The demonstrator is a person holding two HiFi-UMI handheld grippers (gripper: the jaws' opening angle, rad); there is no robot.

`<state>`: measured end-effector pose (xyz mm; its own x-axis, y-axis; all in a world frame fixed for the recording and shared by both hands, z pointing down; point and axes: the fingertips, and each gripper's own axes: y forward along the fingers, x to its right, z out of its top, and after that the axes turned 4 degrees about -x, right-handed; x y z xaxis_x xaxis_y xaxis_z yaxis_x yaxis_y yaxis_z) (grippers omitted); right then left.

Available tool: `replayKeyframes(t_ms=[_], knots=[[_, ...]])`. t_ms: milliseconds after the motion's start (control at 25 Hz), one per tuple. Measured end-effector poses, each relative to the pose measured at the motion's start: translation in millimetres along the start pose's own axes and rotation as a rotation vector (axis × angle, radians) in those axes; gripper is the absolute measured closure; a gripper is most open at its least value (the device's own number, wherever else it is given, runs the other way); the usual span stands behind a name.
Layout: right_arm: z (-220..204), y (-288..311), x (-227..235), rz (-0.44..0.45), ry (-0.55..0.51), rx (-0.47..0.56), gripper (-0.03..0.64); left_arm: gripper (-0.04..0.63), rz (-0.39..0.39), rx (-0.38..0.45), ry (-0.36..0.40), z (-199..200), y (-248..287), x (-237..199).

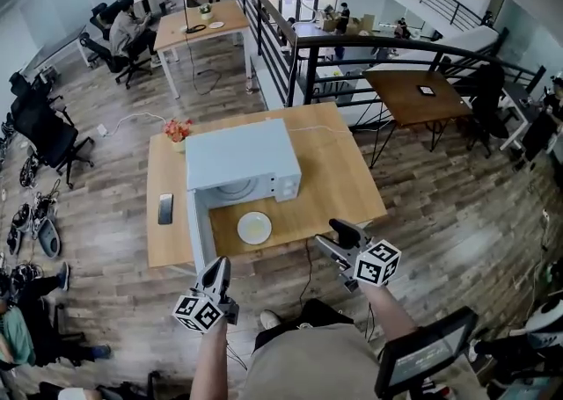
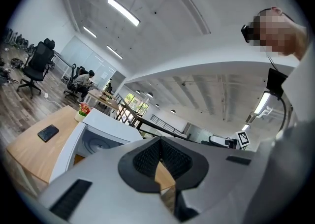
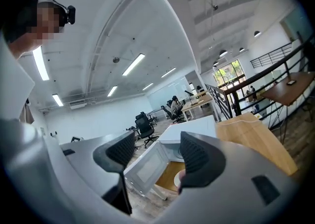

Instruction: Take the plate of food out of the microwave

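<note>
The white microwave [image 1: 242, 161] stands on the wooden table [image 1: 343, 178] with its door [image 1: 201, 236] swung open to the left. A pale round plate [image 1: 254, 228] lies on the table just in front of the open cavity; I cannot make out what is on it. My left gripper [image 1: 217, 271] is shut with nothing in it, below the door and off the table's front edge. My right gripper [image 1: 339, 236] hovers open and empty, right of the plate at the table's edge. In the right gripper view the open jaws [image 3: 155, 156] frame the door [image 3: 147, 166] and a sliver of plate [image 3: 178, 179].
A black phone [image 1: 165, 208] lies on the table's left part, and a pot of red flowers [image 1: 178, 132] stands behind the microwave's left corner. A cable runs off the table's back. A black railing [image 1: 369, 47] and other desks with office chairs lie beyond.
</note>
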<state>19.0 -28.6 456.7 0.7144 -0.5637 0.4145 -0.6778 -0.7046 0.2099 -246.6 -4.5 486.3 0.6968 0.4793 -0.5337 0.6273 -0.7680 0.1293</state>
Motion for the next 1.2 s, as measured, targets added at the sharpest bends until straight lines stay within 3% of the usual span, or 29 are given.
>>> replayKeyframes(t_ms=[320,520,800,1000,1200], knots=[[16,-43,18,0.001,-0.099,0.033,0.318,0.594,0.033,0.018,0.021,-4,13,47],[14,-84,30,-0.009,-0.201,0.058,0.318,0.594,0.041,-0.009,0.043,-31,31,86],[-22,-123,83,-0.031,-0.188,0.015,0.318,0.594,0.074,0.034,0.005,-80,48,122],[-35,-153,105,-0.069,-0.138,-0.005,0.331,0.594,0.089,-0.016,-0.037,-112,53,128],[-42,-169,117,-0.072,-0.118,-0.010,0.350,0.594,0.110,-0.039,-0.030,-120,59,134]])
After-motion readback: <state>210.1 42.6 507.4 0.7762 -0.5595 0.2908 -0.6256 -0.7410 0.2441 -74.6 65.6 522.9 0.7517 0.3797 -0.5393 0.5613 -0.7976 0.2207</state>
